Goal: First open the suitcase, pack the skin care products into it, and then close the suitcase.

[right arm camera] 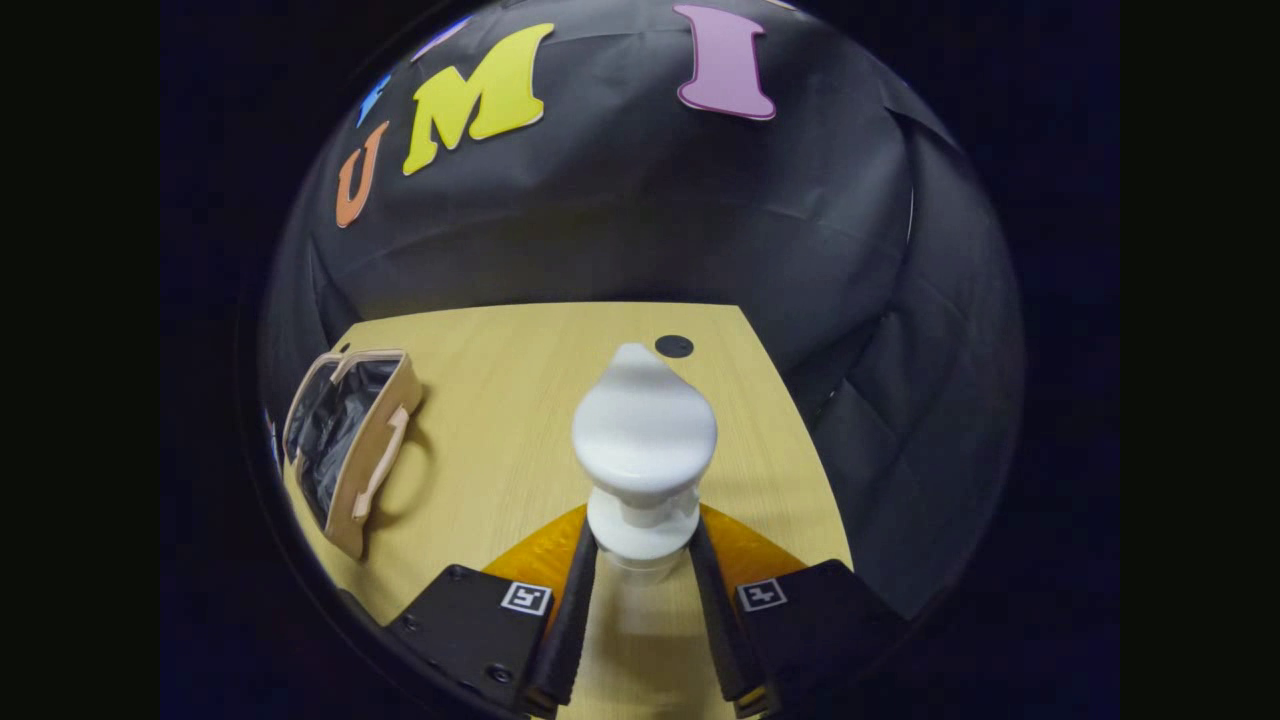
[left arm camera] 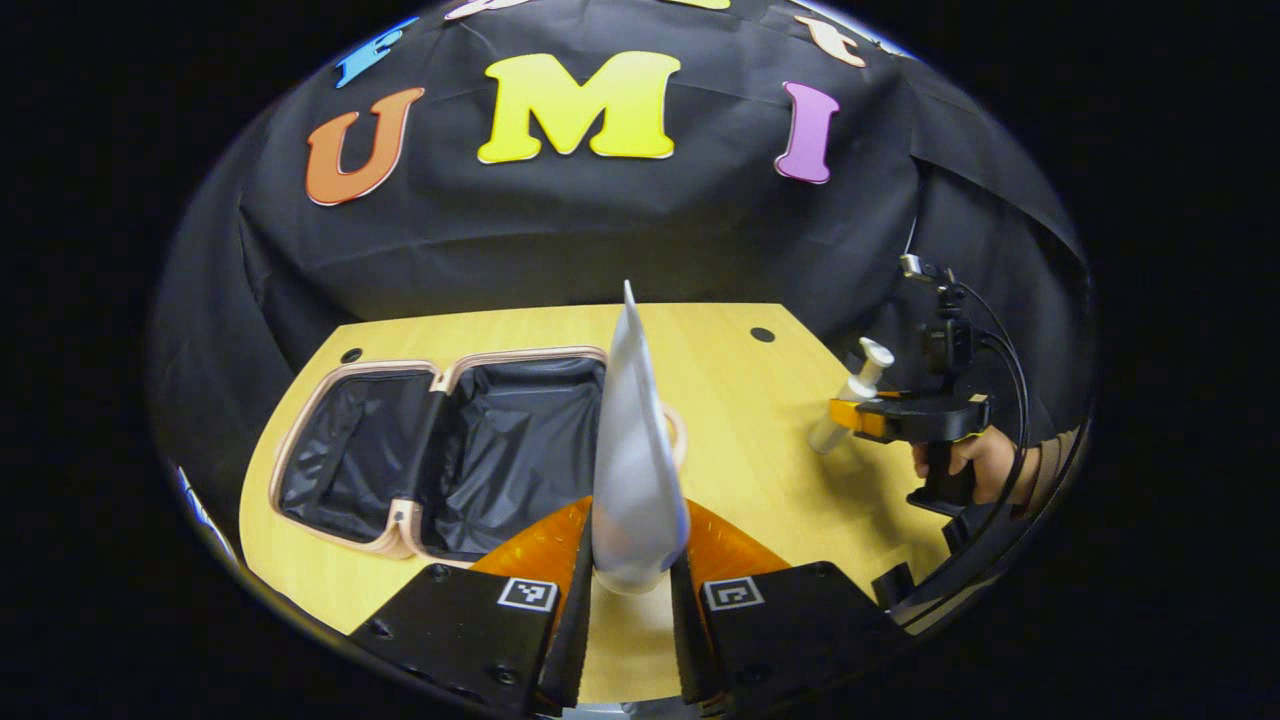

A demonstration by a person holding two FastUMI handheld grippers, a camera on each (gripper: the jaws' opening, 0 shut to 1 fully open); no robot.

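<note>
Both views are evenly lit from above. The pale yellow wooden bench (left arm camera: 760, 420) is bright and the black cloth wall (left arm camera: 620, 230) dim. Soft shadows lie on the bench. Straight edges bend strongly toward the rim, and the nearest objects look slightly soft.

Pale yellow wood-grain tabletop (left arm camera: 740, 400) with curved near edge, backed by black cloth wall. Two small round black holes in surface (one near each far corner): left hole (left arm camera: 351, 355), right hole (left arm camera: 762, 334). Lying flat on left part: open beige hard-shell suitcase (left arm camera: 340, 530) with crinkled black lining, both halves spread side by side, hinge between them. Seen edge-on at far left from right gripper view, handle facing table's middle.
</note>
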